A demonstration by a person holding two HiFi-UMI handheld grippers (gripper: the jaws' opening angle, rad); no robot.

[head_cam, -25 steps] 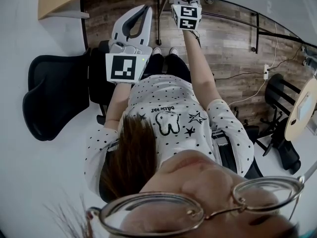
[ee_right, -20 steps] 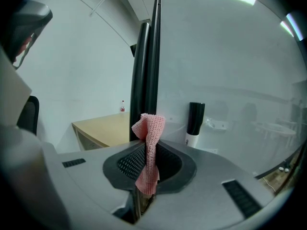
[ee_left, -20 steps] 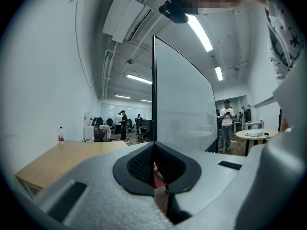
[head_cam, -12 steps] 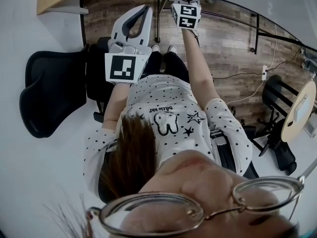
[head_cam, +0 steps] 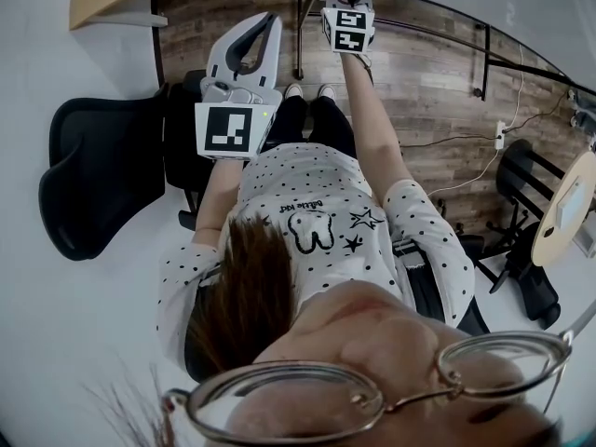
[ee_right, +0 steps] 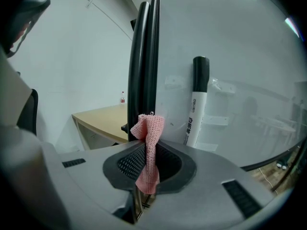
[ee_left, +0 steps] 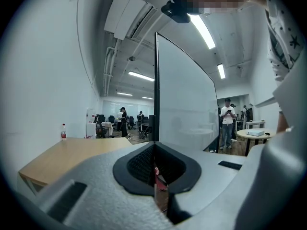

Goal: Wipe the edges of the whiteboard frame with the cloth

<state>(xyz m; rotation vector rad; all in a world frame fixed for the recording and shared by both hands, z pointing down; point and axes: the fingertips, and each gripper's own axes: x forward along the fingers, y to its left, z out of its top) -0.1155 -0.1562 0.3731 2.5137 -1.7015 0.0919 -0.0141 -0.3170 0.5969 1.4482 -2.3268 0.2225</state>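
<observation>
Pinches soft, floppy, light pink knitted cloth [ee_right: 152, 131] by its lower half in right gripper [ee_right: 145, 166], free top at whiteboard's thin black frame edge [ee_right: 142, 56] beside black-capped white marker [ee_right: 197, 109], left gripper [ee_left: 154, 164] pressed together on nothing evident; probably wants gripping nearer the tip for firmness.

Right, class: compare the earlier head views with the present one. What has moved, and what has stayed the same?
Very little. The right gripper has crept slightly toward the top of the head view, away from the person. The left gripper has barely shifted, jaws together. The right jaws are shut on the pink cloth beside the whiteboard frame.
</observation>
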